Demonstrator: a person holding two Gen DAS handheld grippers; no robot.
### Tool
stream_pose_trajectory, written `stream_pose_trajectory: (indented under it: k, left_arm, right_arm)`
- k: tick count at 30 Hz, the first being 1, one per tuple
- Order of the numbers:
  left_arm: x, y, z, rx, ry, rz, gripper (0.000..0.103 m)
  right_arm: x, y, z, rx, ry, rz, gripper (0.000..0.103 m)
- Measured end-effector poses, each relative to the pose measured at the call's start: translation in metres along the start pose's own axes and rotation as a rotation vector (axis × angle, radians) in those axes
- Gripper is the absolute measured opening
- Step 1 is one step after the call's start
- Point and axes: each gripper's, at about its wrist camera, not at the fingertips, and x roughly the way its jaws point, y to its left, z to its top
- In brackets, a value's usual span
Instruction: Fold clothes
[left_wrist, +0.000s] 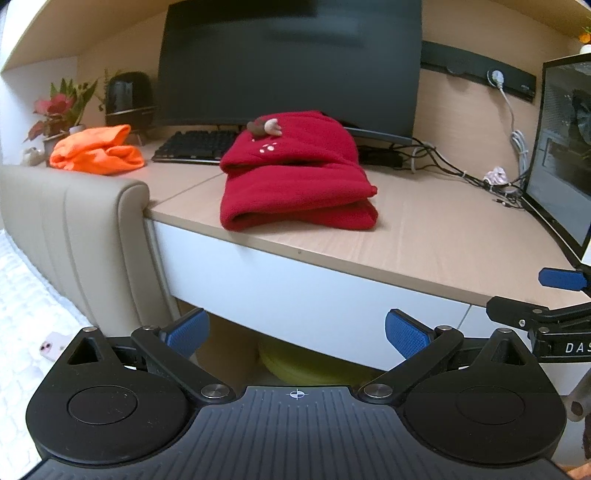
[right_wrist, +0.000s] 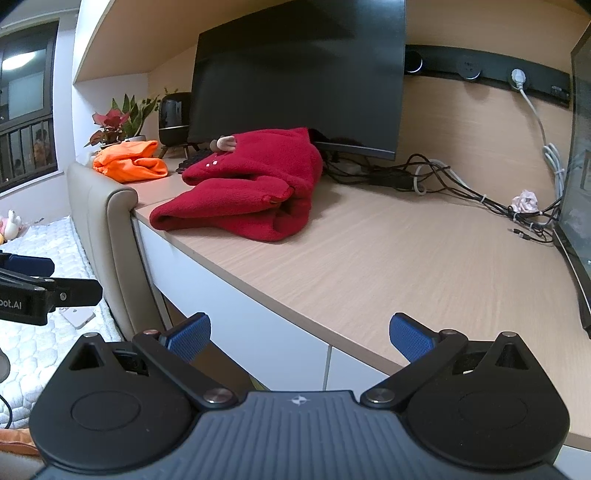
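A red fleece garment lies folded in a thick stack on the wooden desk, near its front edge; it also shows in the right wrist view. An orange garment lies bunched at the desk's far left, also seen in the right wrist view. My left gripper is open and empty, held below and in front of the desk edge. My right gripper is open and empty, also in front of the desk edge, to the right of the red garment.
A large monitor and a keyboard stand behind the clothes. A second screen is at the right, with cables along the back. A beige padded headboard and a bed are at the left. Plants stand in the corner.
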Motion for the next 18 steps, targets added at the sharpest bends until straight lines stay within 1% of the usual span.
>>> stream_pose_trajectory:
  k: [18]
  left_arm:
    - [0.0001, 0.0026, -0.0037, -0.02, 0.01, 0.012, 0.103]
  right_arm:
    - [0.0013, -0.0013, -0.0006, -0.001, 0.013, 0.007, 0.103]
